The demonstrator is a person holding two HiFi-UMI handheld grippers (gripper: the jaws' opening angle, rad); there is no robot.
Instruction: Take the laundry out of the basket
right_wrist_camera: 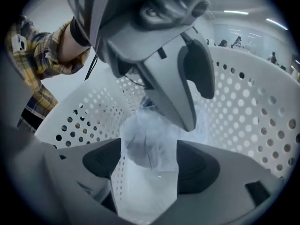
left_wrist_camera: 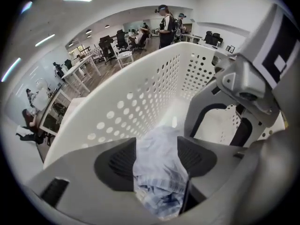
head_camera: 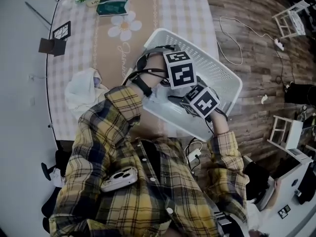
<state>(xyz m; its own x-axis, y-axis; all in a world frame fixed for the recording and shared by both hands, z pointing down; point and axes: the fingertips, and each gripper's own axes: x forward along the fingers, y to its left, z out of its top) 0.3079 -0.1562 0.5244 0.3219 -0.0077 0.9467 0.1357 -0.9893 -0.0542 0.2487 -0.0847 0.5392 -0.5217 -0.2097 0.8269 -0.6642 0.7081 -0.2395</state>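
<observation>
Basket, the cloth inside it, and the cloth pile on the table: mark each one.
basket (head_camera: pixel 217 70), head view, perforated far wall
cloth (left_wrist_camera: pixel 157 163), left gripper view, bunched middle
cloth pile (head_camera: pixel 81 90), head view, top of the heap

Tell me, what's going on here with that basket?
A person in a plaid shirt is reaching into a white laundry basket on the table with a gripper in each hand. The left gripper and the right gripper are both down inside it, jaws apart, with a pale bluish garment between them, apparently not yet clamped. Another white cloth lies on the table beside the basket.
</observation>
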